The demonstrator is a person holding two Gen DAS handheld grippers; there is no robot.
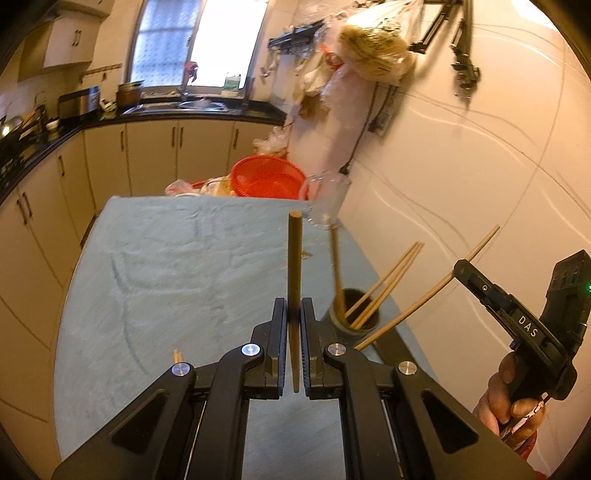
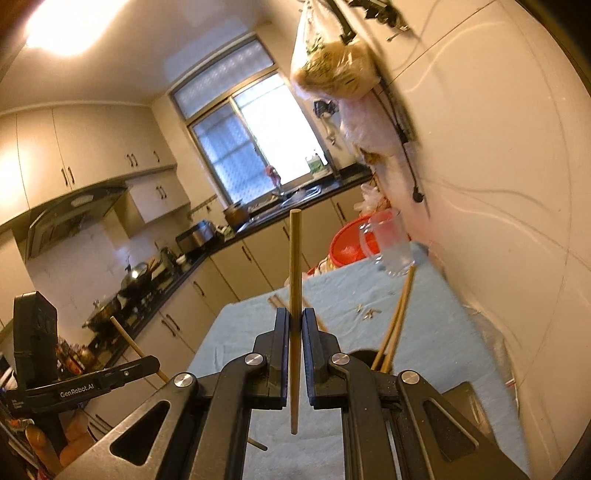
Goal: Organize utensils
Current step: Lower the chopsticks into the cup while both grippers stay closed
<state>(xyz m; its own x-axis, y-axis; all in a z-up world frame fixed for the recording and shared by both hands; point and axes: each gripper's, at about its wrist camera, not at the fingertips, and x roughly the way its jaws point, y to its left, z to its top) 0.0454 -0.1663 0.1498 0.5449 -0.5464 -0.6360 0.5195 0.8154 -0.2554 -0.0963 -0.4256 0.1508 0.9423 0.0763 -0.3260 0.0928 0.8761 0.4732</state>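
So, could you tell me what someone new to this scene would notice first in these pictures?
Probably the two black grippers, each shut on a single wooden chopstick: the left gripper holds a darker chopstick, the right gripper a paler chopstick. Next, the dark round holder with several chopsticks leaning in it, on the light blue cloth near the wall, and the bright red basket beyond the table's far edge.

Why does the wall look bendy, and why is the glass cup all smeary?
Both wrist views use a fisheye lens, so the straight wall curves. In the right wrist view the glass cup is smeared by motion blur and the ceiling light glares; in the left wrist view the window is washed out.
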